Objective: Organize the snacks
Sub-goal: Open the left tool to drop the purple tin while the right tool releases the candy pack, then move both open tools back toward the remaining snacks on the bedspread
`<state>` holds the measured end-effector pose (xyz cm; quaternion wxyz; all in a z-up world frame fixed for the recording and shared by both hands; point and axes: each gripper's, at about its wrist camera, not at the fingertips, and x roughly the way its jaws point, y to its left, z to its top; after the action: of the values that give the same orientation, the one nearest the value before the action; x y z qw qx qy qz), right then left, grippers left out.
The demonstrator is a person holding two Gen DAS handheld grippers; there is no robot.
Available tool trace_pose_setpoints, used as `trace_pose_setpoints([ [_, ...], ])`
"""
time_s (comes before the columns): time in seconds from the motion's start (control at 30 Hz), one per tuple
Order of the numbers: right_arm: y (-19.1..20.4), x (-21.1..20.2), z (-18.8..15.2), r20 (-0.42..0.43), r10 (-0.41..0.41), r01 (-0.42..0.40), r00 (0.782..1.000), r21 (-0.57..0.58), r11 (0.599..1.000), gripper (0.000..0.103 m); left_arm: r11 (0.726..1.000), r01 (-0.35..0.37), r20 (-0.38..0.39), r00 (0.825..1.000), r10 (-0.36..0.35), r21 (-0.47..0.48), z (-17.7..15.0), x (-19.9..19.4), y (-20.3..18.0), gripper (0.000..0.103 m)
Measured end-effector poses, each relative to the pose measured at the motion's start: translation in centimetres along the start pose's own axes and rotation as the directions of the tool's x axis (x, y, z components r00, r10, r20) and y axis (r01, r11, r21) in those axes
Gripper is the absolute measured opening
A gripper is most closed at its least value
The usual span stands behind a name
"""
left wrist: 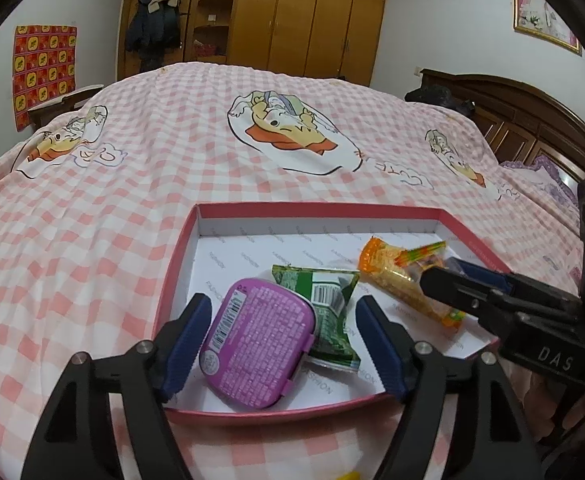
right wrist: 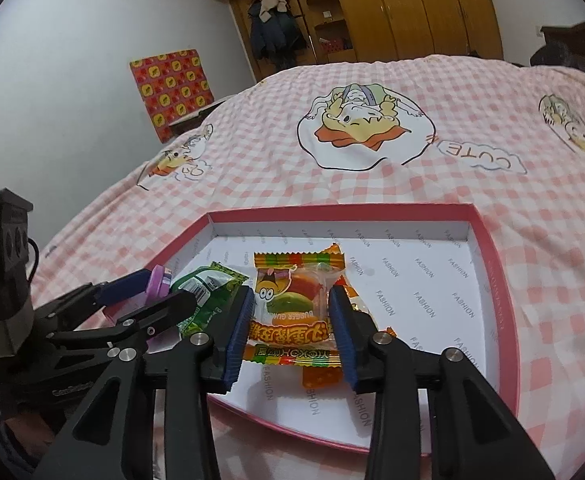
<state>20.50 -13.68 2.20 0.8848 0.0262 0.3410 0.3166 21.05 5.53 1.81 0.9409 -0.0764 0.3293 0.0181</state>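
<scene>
A pink-rimmed shallow box (left wrist: pixel 180 240) (right wrist: pixel 504 288) lies on the bed. In it are a purple tin (left wrist: pixel 256 344), a green packet (left wrist: pixel 328 300) and an orange-yellow snack packet (left wrist: pixel 396 280). My left gripper (left wrist: pixel 282 340) is open, its fingers either side of the purple tin, which rests on the box floor. My right gripper (right wrist: pixel 292 324) is shut on a burger gummy packet (right wrist: pixel 292 312), held just above the box floor over the orange packet. The tin (right wrist: pixel 158 282) and green packet (right wrist: pixel 208 284) also show in the right wrist view.
The box sits near the front edge of a bed with a pink checked cover (left wrist: pixel 172 152). A dark wooden headboard (left wrist: pixel 532 128) is at the right. A wardrobe (left wrist: pixel 312 16) and a hanging coat (left wrist: pixel 152 28) stand beyond the bed.
</scene>
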Motion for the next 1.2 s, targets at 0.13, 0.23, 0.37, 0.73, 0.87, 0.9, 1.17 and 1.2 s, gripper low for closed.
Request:
trace_pose_setpoints([
  [0.13, -0.1, -0.1, 0.0, 0.005, -0.004, 0.004, 1.000, 0.003, 1.000, 0.043, 1.000, -0.014, 0.023, 1.000, 0.014, 0.016, -0.1, -0.4, -0.3, 0.087],
  [0.23, -0.1, -0.1, 0.0, 0.005, -0.005, 0.005, 1.000, 0.002, 1.000, 0.043, 1.000, -0.012, 0.032, 0.999, 0.011, 0.021, -0.1, -0.6, -0.4, 0.088],
  [0.37, -0.2, 0.0, 0.0, 0.002, -0.015, 0.015, 1.000, 0.006, 1.000, 0.049, 1.000, -0.011, 0.031, 0.999, 0.010, 0.012, -0.1, -0.6, -0.4, 0.088],
  [0.73, -0.3, 0.0, -0.1, -0.001, -0.015, 0.015, 1.000, 0.014, 1.000, 0.059, 1.000, -0.012, 0.054, 0.998, 0.012, -0.008, 0.0, -1.1, 0.1, 0.089],
  [0.87, -0.5, 0.1, 0.0, -0.002, -0.020, 0.020, 1.000, 0.024, 1.000, 0.064, 1.000, -0.009, 0.060, 0.998, 0.010, -0.008, 0.1, -1.3, 0.1, 0.090],
  [0.9, -0.5, 0.1, 0.0, -0.002, -0.024, 0.024, 1.000, 0.026, 0.999, 0.065, 1.000, -0.010, 0.059, 0.998, 0.010, -0.009, 0.1, -1.3, 0.1, 0.091],
  [1.17, -0.5, 0.2, 0.0, -0.011, -0.027, 0.027, 1.000, 0.027, 0.999, 0.068, 1.000, -0.011, 0.058, 0.998, 0.011, -0.008, 0.1, -1.3, 0.1, 0.092],
  [1.2, -0.6, 0.2, 0.0, -0.012, -0.022, 0.022, 1.000, 0.032, 0.999, 0.068, 1.000, -0.009, 0.059, 0.998, 0.009, -0.008, 0.1, -1.3, 0.1, 0.092],
])
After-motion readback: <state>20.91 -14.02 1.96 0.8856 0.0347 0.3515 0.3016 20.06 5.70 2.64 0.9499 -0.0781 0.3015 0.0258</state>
